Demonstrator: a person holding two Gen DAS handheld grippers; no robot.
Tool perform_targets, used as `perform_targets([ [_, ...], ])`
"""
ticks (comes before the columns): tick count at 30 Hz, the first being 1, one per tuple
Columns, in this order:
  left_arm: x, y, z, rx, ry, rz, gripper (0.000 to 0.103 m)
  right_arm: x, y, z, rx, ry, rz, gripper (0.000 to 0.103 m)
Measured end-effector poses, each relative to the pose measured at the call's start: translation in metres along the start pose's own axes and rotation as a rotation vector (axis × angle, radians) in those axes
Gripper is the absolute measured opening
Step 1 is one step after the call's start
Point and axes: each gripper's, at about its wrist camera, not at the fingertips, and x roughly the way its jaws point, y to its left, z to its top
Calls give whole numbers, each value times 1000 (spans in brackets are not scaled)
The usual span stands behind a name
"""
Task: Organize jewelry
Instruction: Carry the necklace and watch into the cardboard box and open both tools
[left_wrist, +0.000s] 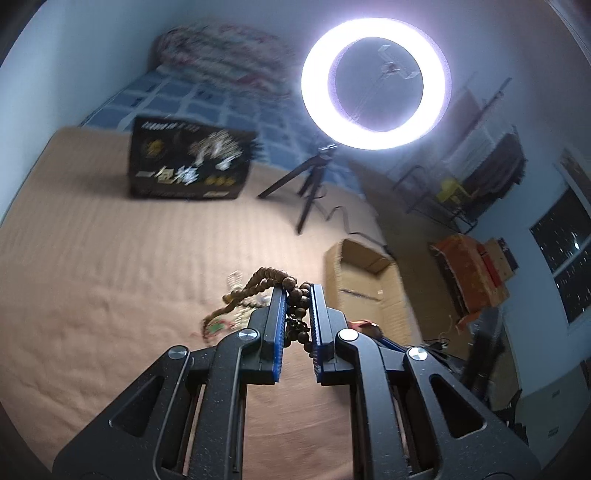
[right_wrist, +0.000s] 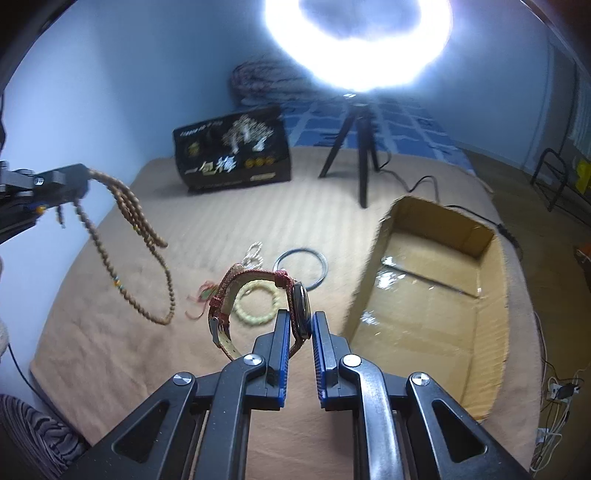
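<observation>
My left gripper (left_wrist: 298, 291) is shut on a long string of brown wooden beads (left_wrist: 295, 306), which bunches between the pads. In the right wrist view the same beads (right_wrist: 140, 221) dangle in loops from the left gripper (right_wrist: 79, 184), high above the tan blanket. My right gripper (right_wrist: 300, 317) is shut on a wristwatch (right_wrist: 301, 310) with a red and cream strap (right_wrist: 225, 299), gripped at its dark face. On the blanket below lie a pale green bead bracelet (right_wrist: 258, 302), a silver bangle (right_wrist: 301, 267), a small white bead piece (right_wrist: 255, 254) and a tasselled cord (right_wrist: 201, 299).
An open cardboard box (right_wrist: 436, 295) stands on the blanket (right_wrist: 110, 350) to the right of the jewelry. A black printed box (right_wrist: 232, 155) and a ring light (right_wrist: 358, 40) on a tripod (right_wrist: 360, 147) stand at the far side. A cable runs behind the cardboard box.
</observation>
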Motion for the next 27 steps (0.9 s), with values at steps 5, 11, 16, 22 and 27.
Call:
perform_targets([
  [5, -1, -40, 8, 58, -9, -64, 10, -10, -29, 10, 53, -34, -27, 10],
  [11, 15, -83, 12, 119, 6, -119, 10, -20, -58, 16, 112, -63, -61, 10],
  [16, 30, -105, 10, 140, 23, -148, 10, -22, -80, 20, 132, -69, -98, 10],
  [22, 56, -127, 4, 153, 55, -184, 10, -17, -107, 21, 163, -59, -137, 10],
  [27, 84, -142, -2, 157, 90, -204, 10, -10, -126, 21, 187, -45, -159, 10],
])
